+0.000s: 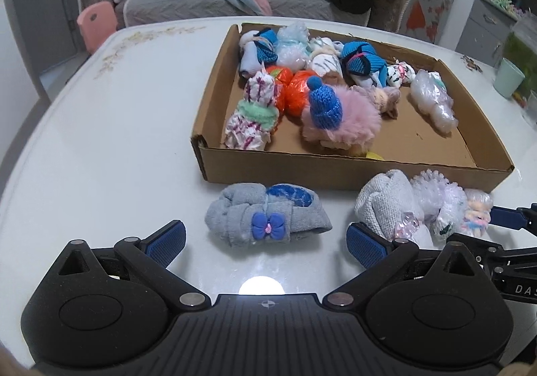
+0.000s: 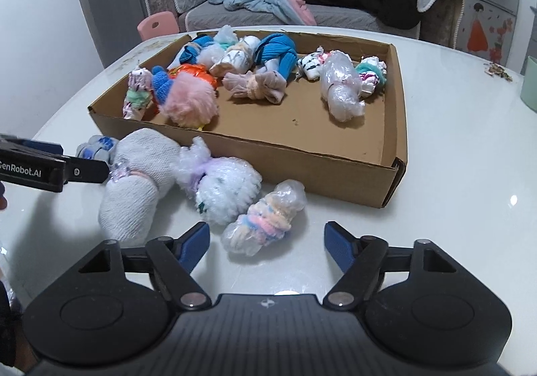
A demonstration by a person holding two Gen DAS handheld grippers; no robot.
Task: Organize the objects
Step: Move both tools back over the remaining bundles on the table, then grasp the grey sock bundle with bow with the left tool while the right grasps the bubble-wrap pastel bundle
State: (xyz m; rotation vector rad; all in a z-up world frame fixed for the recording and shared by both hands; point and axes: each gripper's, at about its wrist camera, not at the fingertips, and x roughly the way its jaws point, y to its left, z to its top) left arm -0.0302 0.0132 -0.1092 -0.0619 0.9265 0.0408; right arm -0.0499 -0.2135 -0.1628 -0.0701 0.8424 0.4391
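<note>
Only the near end of the right gripper (image 2: pixel 266 243) showed, low in the frame, its jaws spread and empty. A plastic-wrapped bundle (image 2: pixel 265 223) lay on the table (image 2: pixel 453 174) just past its blue pads, nearer the left one. The left gripper (image 1: pixel 265 243) also stood spread, a grey sock roll (image 1: pixel 265 220) just ahead of it, the cardboard box (image 1: pixel 352 171) beyond.

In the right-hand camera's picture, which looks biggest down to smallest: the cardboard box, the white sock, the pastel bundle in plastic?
1. Cardboard box, clearly the largest.
2. White sock.
3. Pastel bundle, smallest, though it lies nearest the camera.
</note>
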